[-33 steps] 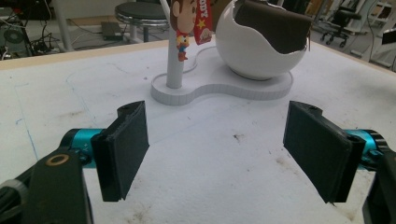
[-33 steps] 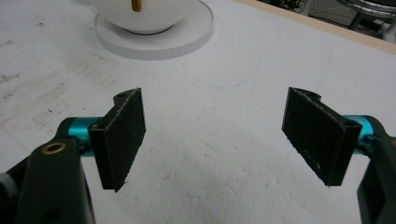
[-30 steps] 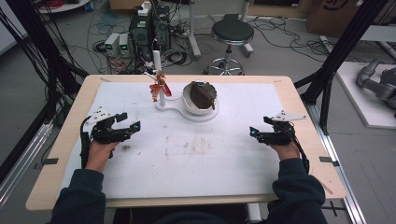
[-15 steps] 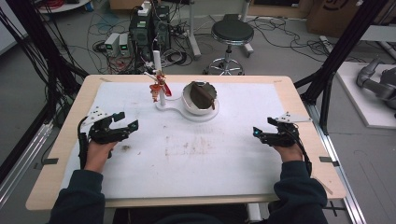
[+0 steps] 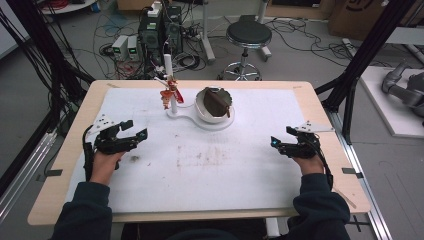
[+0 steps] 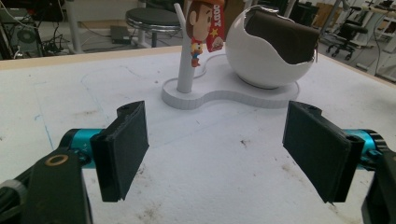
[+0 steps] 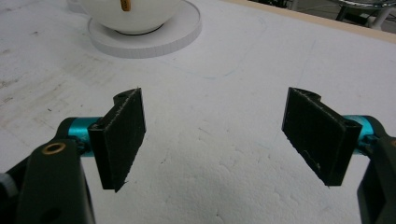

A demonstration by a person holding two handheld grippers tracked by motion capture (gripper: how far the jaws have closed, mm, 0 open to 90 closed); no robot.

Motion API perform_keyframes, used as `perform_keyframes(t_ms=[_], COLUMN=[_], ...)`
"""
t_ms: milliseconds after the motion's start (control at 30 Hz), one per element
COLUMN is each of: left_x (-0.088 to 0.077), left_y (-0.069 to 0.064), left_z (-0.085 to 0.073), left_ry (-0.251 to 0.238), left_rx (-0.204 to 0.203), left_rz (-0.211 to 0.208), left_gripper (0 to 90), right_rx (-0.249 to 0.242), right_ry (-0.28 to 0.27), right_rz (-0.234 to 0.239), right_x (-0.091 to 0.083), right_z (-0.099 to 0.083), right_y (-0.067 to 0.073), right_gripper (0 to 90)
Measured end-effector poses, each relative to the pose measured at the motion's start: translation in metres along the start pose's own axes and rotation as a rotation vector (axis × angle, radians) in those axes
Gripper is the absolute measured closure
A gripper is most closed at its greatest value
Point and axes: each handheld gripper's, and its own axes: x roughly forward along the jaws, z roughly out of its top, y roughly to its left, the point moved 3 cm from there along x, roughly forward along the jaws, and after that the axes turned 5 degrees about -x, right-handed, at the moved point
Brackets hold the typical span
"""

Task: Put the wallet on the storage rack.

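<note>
A white stand (image 5: pixel 200 119) sits at the table's far middle; its round bowl (image 5: pixel 212 106) holds a dark brown wallet (image 5: pixel 216 102). A thin white post (image 5: pixel 170 85) rises from the stand's left end, with a small cowboy figure keychain (image 5: pixel 167 91) hanging from it. In the left gripper view the post (image 6: pixel 185 56), figure (image 6: pixel 203 25), bowl (image 6: pixel 266 51) and wallet (image 6: pixel 285 39) lie ahead. My left gripper (image 5: pixel 134 137) hovers open and empty at the left side of the table. My right gripper (image 5: pixel 278 145) hovers open and empty at the right side. The bowl's base (image 7: pixel 144 32) shows beyond the right jaws.
A stained white sheet (image 5: pixel 210 165) covers the wooden table (image 5: pixel 320 110). Behind the table stand a round black stool (image 5: pixel 248 35), computer boxes (image 5: pixel 160 30) and floor cables. Black frame posts (image 5: pixel 362 55) rise at both sides.
The right gripper has drifted a little to the right and toward the person. The left gripper has barely shifted. Both have stayed open.
</note>
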Motion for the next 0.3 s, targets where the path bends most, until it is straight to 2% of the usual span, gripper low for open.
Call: perform_keyframes(t_ms=[300], left_x=[0.0000], left_y=[0.0005], left_z=[0.0003], left_ry=[-0.007], left_rx=[-0.004], left_rz=[0.002], left_gripper=[22.8], right_rx=[0.002], right_ry=[-0.004], right_rz=[-0.003], right_x=[0.0002], right_z=[-0.0004], right_y=[-0.0012], right_gripper=[21.8])
